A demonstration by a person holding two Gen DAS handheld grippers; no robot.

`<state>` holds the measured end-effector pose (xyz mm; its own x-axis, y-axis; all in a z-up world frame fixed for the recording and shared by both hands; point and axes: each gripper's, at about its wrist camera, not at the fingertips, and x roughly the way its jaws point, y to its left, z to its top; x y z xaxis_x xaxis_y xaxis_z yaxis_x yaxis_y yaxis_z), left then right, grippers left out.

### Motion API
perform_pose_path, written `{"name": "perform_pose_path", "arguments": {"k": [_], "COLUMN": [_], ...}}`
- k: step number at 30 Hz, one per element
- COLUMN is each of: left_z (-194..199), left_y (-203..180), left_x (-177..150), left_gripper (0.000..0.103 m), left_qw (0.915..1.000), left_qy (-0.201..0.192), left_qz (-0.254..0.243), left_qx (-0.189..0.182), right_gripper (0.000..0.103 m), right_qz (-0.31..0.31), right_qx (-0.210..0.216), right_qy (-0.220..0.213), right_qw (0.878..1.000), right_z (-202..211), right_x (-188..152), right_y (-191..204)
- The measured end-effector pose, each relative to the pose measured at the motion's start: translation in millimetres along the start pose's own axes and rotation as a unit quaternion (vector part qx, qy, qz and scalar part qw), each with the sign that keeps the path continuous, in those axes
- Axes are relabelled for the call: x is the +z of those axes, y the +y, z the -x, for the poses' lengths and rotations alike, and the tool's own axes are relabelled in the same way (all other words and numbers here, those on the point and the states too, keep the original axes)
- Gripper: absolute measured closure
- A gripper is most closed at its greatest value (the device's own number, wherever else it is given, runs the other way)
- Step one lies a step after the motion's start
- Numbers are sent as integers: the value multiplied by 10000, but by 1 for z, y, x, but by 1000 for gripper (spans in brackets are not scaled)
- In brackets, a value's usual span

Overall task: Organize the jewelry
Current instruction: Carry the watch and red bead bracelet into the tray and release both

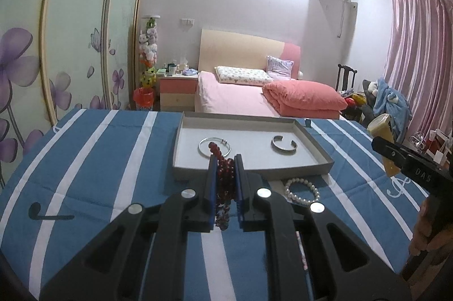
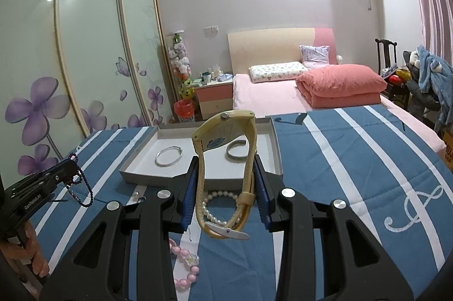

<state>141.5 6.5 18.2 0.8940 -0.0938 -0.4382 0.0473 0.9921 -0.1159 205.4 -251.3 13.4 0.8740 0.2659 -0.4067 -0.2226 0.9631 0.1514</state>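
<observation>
Striped blue bedspread (image 1: 85,159) carries the grey tray (image 1: 317,142) dead ahead of both grippers. Your left gripper (image 1: 225,167) is clenched on the dark red bead bracelet (image 1: 225,182), tips almost at the tray's near wall. Right gripper (image 2: 226,182) grasps the cream wristwatch (image 2: 223,142), strap loop upright, further back. Watch hides part of the cuff bangle (image 2: 235,149); pearl bracelet (image 1: 301,189) lies outside the tray.
</observation>
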Motion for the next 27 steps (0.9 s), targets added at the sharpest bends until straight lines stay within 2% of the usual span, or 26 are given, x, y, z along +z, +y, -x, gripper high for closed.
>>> {"name": "perform_pose_path", "arguments": {"k": [11,18,22,27], "left_z": [-19,-45,-69,-105], "left_y": [-6,-8,-8,-6], "left_x": [19,39,53,62], "left_gripper": [91,91,91,91], "left_qw": [9996,9993,9993,9996], "left_qy": [-213,-316,-333,-193], "left_qz": [-156,-190,-189,-180], "left_qx": [31,41,43,69], "right_gripper": [66,66,66,66], "right_qz": [248,372,374,343], "right_qx": [-14,-54,-90,-105], "right_qy": [-312,-509,-460,-173], "right_qw": [9992,9980,9982,9992], "right_z": [-7,-21,-44,-82], "right_x": [14,29,37,41], "right_y": [10,15,15,15]}}
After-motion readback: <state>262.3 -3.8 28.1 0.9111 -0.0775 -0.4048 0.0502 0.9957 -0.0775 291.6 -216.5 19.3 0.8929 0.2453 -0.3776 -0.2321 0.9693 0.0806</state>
